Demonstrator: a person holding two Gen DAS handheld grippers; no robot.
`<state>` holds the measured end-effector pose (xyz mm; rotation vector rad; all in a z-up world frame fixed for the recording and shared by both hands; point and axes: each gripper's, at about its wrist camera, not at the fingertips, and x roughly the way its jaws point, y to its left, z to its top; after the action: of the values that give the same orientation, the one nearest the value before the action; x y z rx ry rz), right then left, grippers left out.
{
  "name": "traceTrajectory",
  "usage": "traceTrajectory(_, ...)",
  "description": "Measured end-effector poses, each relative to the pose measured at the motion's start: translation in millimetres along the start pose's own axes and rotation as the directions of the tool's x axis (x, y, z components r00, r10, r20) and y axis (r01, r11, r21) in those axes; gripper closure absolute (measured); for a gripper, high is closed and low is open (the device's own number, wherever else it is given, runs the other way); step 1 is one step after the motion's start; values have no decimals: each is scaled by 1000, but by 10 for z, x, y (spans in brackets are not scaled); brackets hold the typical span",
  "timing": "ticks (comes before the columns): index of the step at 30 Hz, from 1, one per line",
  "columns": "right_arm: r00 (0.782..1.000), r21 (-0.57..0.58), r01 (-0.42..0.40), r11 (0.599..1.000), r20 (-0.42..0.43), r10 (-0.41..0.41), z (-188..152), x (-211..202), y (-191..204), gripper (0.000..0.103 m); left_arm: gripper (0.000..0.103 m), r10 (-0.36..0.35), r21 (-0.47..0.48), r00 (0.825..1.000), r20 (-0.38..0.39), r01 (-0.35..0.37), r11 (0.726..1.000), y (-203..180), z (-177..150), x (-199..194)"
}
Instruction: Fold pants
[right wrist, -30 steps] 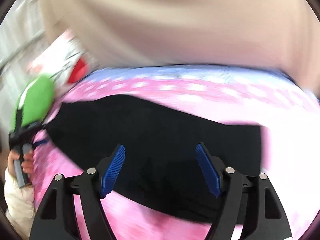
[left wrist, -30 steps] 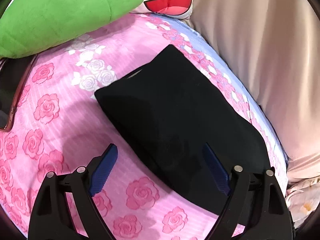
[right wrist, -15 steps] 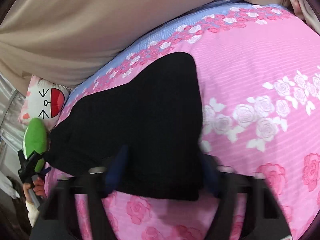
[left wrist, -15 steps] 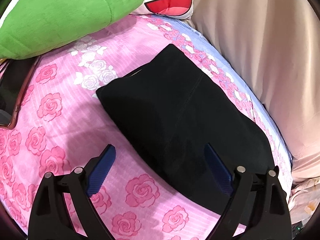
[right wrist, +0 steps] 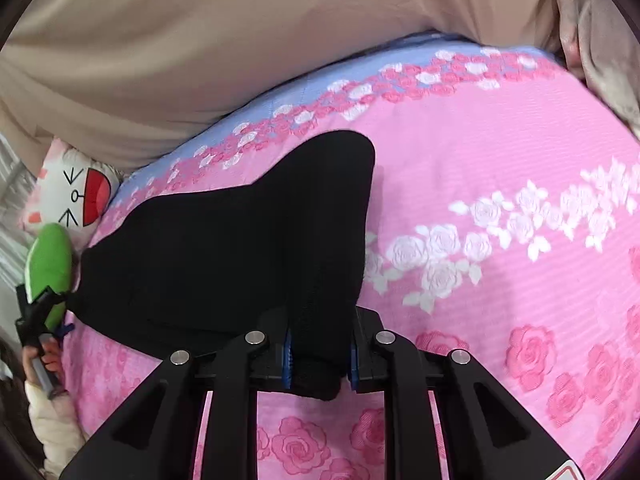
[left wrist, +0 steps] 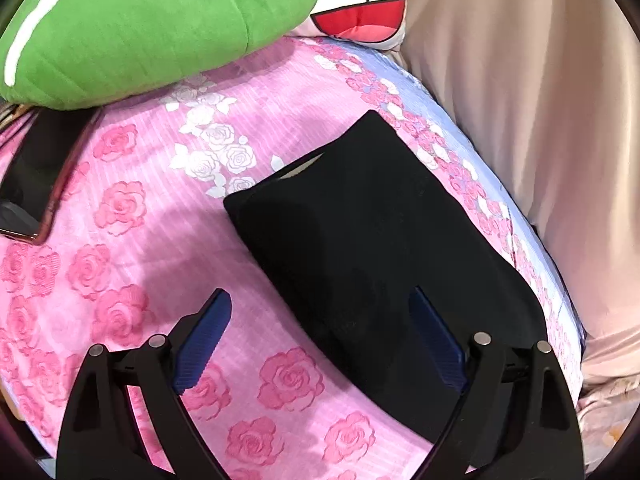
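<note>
Black pants point(left wrist: 360, 240) lie folded into a long strip on the pink rose sheet point(left wrist: 120, 248). My left gripper point(left wrist: 320, 298) hovers open over their near edge, its right finger above the cloth and its left finger above the sheet. In the right wrist view the pants point(right wrist: 240, 248) stretch away to the left. My right gripper point(right wrist: 320, 344) is closing on their near right corner, and black cloth is bunched between its blue pads point(right wrist: 287, 354). The left gripper point(right wrist: 40, 308) shows small at the far left, held by a hand point(right wrist: 40, 360).
A green plush pillow point(left wrist: 140, 28) and a white cartoon-face pillow point(left wrist: 360, 4) lie at the head of the bed. Beige fabric point(left wrist: 540, 120) hangs along the far side. A dark phone in a pink case point(left wrist: 36, 184) lies at the left edge.
My right gripper swung toward the pants' end, came down and narrowed its jaws onto the corner cloth. The left gripper stayed where it was, still wide.
</note>
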<state>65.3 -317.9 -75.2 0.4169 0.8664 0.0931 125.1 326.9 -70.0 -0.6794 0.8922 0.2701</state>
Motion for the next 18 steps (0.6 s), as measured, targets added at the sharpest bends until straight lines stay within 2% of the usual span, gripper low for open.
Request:
traceTrajectory(3,1000,10,-13,1000,10,13,-2,-18,-51,86,12,16,-2,1000,-5,-16,1000,-53,60,69)
traceTrajectory(5,1000,3,-3,1000,20,3,6,-70,-80,86,13,-16,-13,1000,-20,16,1000,-94,80,104)
traceTrajectory(8,999,10,31,999,38,-32,51,-189,-187,86,13,-86,-12,995,-58,86,996,-193,20,130)
traceTrajectory(11,994,43,89,995,61,-92,89,-353,-424,86,13,-77,23,995,-55,78,997,-308,-121,123)
traceTrajectory(14,990,86,124,989,56,-129,59,-463,-651,86,14,-100,62,993,-70,104,993,-481,-271,136)
traceTrajectory(15,989,80,133,988,51,-137,40,-441,-653,85,24,-81,90,995,-64,86,992,-554,-316,140)
traceTrajectory(16,989,56,141,988,37,-143,24,-388,-607,85,46,-47,134,997,-54,54,989,-651,-362,158)
traceTrajectory(17,984,21,176,984,31,-177,10,-347,-537,84,58,-26,149,998,-50,34,988,-691,-386,171)
traceTrajectory(18,978,-2,207,978,38,-207,-2,-332,-481,80,78,-27,148,998,-55,34,988,-715,-396,188)
